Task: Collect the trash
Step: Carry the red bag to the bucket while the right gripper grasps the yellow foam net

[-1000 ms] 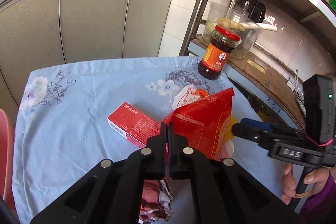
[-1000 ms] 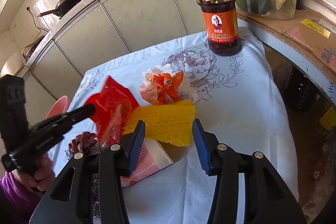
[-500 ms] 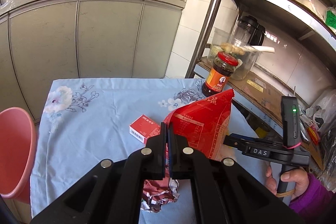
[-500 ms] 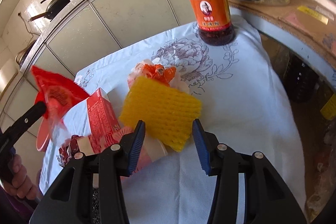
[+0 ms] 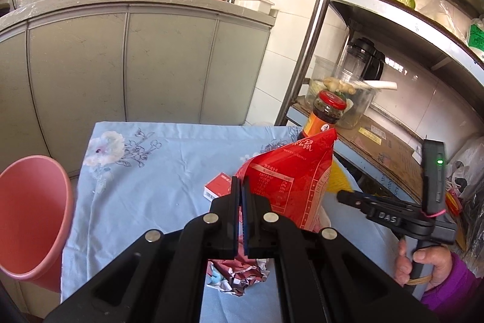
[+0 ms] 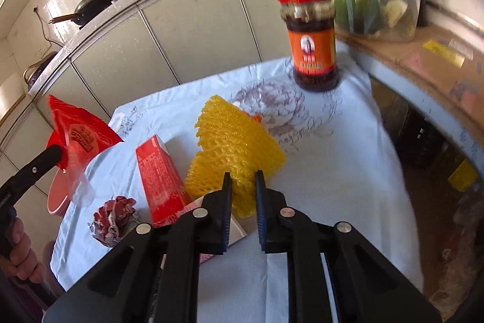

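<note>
Lifted higher, left hand-held gripper point(image 5: 241, 186) clamps the red bag point(image 5: 293, 177); only the right view shows right hand-held gripper point(image 6: 243, 182) pinching yellow foam net point(image 6: 236, 147) at lower centre.

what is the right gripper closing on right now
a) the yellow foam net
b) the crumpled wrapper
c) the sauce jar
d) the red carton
a: the right gripper has its fingers either side of the yellow foam net, nearly shut on it.

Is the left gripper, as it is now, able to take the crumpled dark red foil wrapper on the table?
Probably not yet: the left gripper is shut on the red snack bag, so it is occupied. The crumpled dark red foil wrapper lies uncovered on the table below it.
</note>
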